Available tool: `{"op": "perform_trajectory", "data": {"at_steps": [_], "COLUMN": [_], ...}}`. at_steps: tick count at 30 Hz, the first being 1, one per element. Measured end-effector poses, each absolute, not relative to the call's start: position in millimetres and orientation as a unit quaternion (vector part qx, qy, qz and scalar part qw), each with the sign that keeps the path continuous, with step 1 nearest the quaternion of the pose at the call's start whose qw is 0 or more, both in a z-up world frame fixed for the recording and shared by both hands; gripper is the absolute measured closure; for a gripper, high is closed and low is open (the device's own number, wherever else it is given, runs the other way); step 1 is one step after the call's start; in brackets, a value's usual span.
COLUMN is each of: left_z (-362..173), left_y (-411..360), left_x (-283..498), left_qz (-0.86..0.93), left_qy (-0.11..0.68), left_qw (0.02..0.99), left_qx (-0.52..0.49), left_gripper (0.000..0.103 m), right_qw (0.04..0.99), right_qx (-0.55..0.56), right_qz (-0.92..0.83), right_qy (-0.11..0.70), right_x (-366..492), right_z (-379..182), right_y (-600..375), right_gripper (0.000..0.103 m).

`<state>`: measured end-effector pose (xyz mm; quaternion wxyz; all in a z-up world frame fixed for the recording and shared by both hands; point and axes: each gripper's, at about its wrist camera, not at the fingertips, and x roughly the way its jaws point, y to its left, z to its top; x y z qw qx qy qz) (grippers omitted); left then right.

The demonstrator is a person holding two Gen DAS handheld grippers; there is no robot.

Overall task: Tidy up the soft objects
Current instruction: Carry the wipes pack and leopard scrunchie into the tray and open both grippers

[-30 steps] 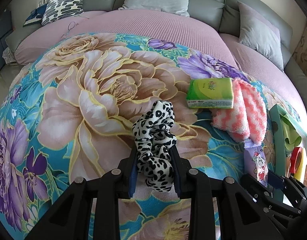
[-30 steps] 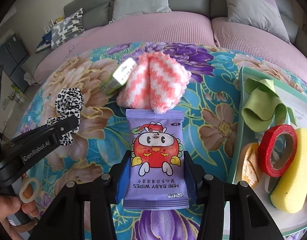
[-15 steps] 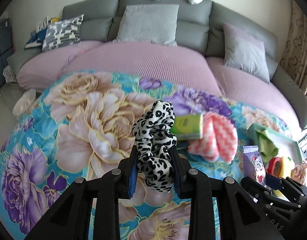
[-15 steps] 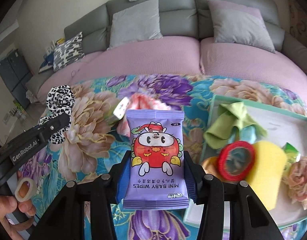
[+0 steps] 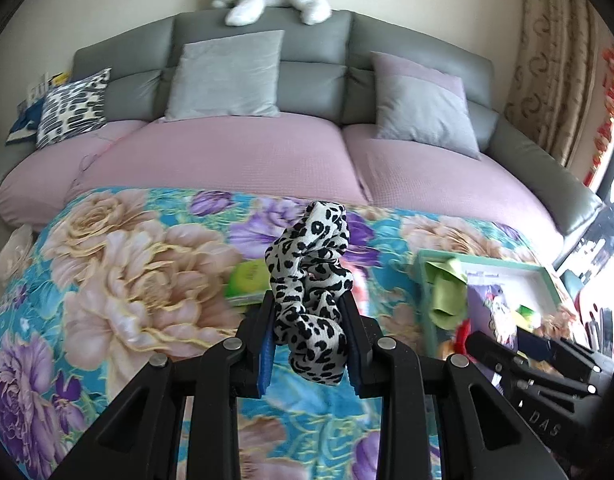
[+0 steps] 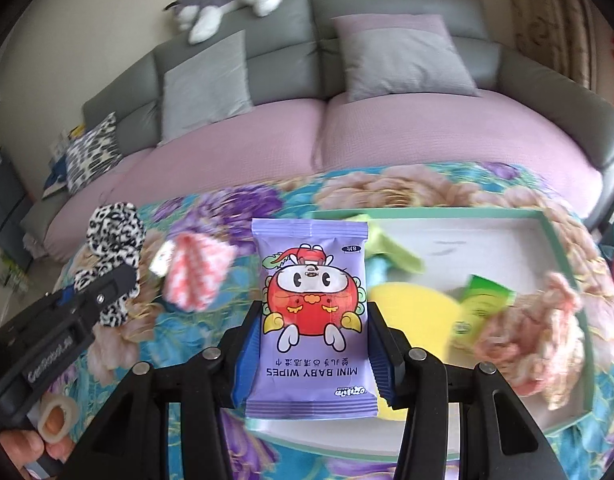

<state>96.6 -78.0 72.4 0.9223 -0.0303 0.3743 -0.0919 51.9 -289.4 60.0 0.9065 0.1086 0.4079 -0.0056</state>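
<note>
A black-and-white leopard-print fabric scrunchie (image 5: 311, 300) is clamped between the fingers of the left gripper (image 5: 310, 344) at frame centre, above the floral blanket (image 5: 119, 280). A purple packet of mini baby wipes (image 6: 312, 312) is pinched by the right gripper (image 6: 313, 344), held over the near edge of a green-rimmed white tray (image 6: 563, 236) at right.

The left gripper (image 5: 309, 340) clamps a leopard-print scrunchie (image 5: 310, 300); the right gripper (image 6: 310, 344) grips a baby wipes pack (image 6: 310, 320).

Bright daylight from the right, fisheye-warped edges — motion-blurred foreground
</note>
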Motion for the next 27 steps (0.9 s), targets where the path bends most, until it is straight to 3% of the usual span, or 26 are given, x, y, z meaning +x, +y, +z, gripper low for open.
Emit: {"op": "perform_trajectory", "data": {"at_steps": [27], "left_z": [66.5], "left_y": [-226.8], "left_x": [117.4], "left_qz": [-0.226], "left_qy": [0.380], "left_qw": [0.895], "left_qx": [0.066], "left_gripper": [0.072], "right_qw": [0.892], "right_qx": [0.159], "right_qz": [-0.172], "right_qy": [0.386], "right_x": [42.4], "right_z": [52.0], "right_y": [-409.3], "right_gripper": [0.052]}}
